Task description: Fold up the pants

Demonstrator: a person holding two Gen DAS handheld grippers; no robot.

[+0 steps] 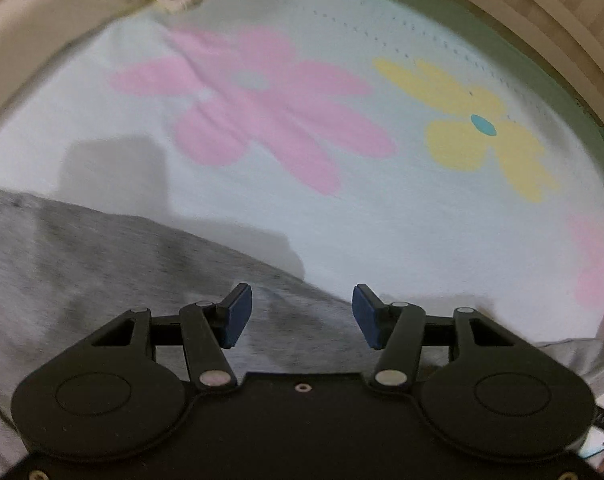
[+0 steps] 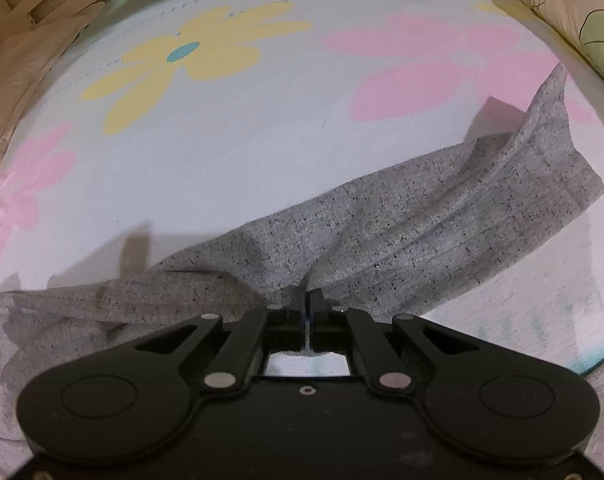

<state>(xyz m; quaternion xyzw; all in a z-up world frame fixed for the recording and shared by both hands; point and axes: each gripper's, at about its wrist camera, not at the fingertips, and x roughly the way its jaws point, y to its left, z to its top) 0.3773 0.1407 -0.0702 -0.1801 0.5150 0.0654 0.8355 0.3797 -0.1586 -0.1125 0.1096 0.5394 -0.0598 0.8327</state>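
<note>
Right hand-held gripper (image 2: 306, 295): jaws pinched together on a fold of the grey pants (image 2: 382, 220) — the fabric rises to the blue pads and is bunched there. Left hand-held gripper (image 1: 302, 316): jaws wide apart, nothing between them, hanging over the pants (image 1: 101, 272) without touching.

Counts: two grippers, one pair of pants, one flowered sheet (image 1: 382, 220) under it. Flowers in the left view: one whole pink (image 1: 257, 100), one yellow (image 1: 482, 124), part of another pink at the right edge.

Pants lie on the sheet. In the right view the long axis runs from lower left to upper right, ending in a raised corner (image 2: 554, 80) standing off the sheet.

Only the right view shows that lifted end and a green-patterned quilt (image 2: 582, 20) at top right. Only the left view shows the beige cushion (image 1: 61, 8) at top left; there the pants fill only the lower left — blurred.
</note>
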